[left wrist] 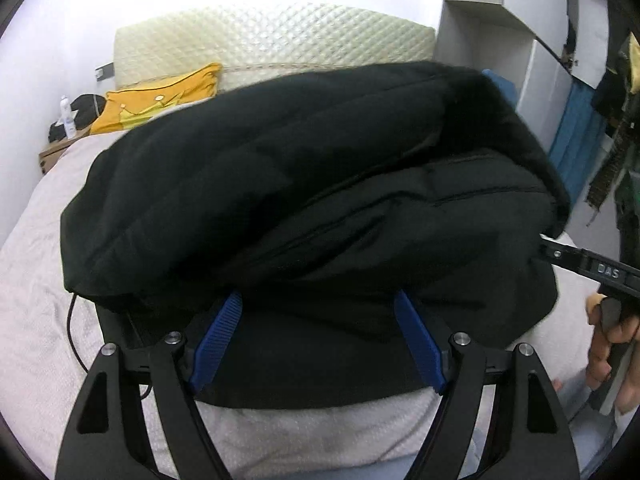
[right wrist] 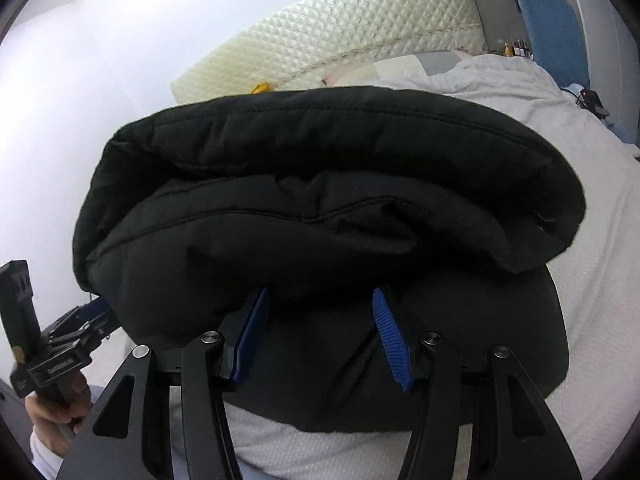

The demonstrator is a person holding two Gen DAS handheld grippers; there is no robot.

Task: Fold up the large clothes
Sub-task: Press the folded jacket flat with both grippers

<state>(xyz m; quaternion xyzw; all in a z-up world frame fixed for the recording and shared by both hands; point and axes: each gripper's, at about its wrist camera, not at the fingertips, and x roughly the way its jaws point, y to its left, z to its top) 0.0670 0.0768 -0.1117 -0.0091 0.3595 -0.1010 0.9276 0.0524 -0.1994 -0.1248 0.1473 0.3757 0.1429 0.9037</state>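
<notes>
Both tools, left tool (left wrist: 318,316) and right tool (right wrist: 320,312), spread and gripping nothing, face the folded jacket (left wrist: 304,184) at 12 o'clock on the bed (left wrist: 36,264), long axis 9-to-3.

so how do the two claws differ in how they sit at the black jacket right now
The left claw stands wider apart than the right claw. The left claw's pads both show ribbed blue faces; the right claw's left pad looks dark and edge-on. Both point down at the near edge of the folded black jacket, with its upper layer bulging over their tips.
</notes>
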